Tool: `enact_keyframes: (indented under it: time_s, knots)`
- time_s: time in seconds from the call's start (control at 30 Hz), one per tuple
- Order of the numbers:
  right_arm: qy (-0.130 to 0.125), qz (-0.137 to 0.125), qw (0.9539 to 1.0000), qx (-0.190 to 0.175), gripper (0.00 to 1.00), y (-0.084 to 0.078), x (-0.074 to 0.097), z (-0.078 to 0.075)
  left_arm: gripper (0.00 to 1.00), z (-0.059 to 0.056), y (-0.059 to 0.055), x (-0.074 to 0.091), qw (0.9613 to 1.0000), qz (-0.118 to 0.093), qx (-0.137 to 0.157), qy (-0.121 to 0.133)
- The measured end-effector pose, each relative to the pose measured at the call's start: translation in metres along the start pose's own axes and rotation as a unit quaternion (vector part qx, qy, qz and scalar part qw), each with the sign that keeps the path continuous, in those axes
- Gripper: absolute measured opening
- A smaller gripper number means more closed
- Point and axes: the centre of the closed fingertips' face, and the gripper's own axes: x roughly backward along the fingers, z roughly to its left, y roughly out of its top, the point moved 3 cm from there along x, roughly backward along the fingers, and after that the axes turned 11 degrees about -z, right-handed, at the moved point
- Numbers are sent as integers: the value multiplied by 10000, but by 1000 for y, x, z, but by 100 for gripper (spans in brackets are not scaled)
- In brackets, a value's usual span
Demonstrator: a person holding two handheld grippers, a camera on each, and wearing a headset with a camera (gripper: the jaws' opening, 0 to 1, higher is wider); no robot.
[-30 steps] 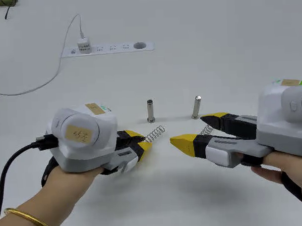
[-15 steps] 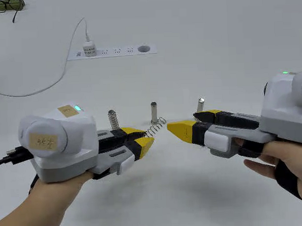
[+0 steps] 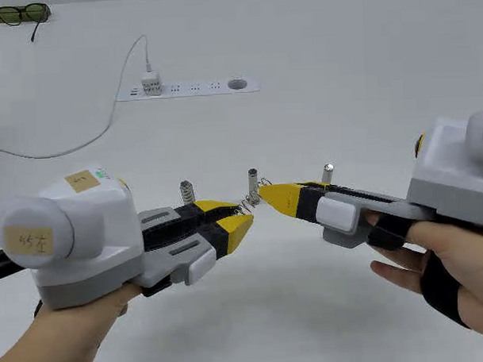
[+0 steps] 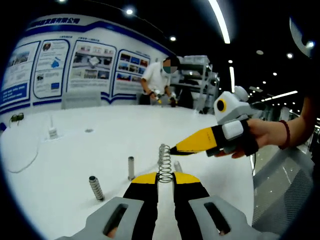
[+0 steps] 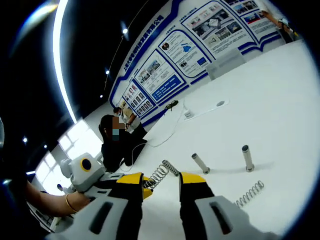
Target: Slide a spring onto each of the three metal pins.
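A spring (image 4: 165, 164) is clamped across its coils between the yellow tips of the left gripper (image 3: 227, 216), whose jaws are drawn in to the width of the coil. In the left gripper view the spring is seen rising toward 12 o'clock out of those tips. Its free end lies at the tip of the right gripper (image 3: 278, 197), which in the head view is brought in from 3 o'clock. In the right gripper view that gripper's jaws are held part open, with nothing clamped, and the spring's free end is seen just beyond the gap.

In the head view a middle pin (image 3: 253, 179) stands upright at 12 o'clock of the spring's free end, just behind it. A coiled pin (image 3: 186, 192), with a spring already on it, stands at 10 o'clock of the left gripper's tips. A third pin (image 3: 327, 172) is seen at 1 o'clock of the right gripper's tip. A loose spring (image 5: 250, 192) lies flat on the workbench (image 3: 341, 82) at 6 o'clock of the nearest bare pin.

A tan sticker (image 3: 29, 241) with handwritten marks is fixed to the left gripper's round end; the marks cannot be read. A second sticker (image 3: 83, 181) sits on top. The writing on the blue-headed wall boards (image 4: 90, 62) is too small to read.

At 11 o'clock a power strip (image 3: 198, 88) with a white charger (image 3: 151, 81) is seen, and glasses (image 3: 13, 13) farther off.
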Motion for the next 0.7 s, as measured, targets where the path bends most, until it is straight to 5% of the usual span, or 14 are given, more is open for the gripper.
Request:
enact_keyframes:
  time_s: [0.3, 0.7]
  knots:
    - [136, -179, 9974, -679, 22, -2, -4, 7, 10, -5, 7, 5, 9998, -195, 63, -48]
    - [297, -158, 9931, -1124, 15, -6, -5, 13, 10, -10, 7, 9, 9996, -263, 118, -83]
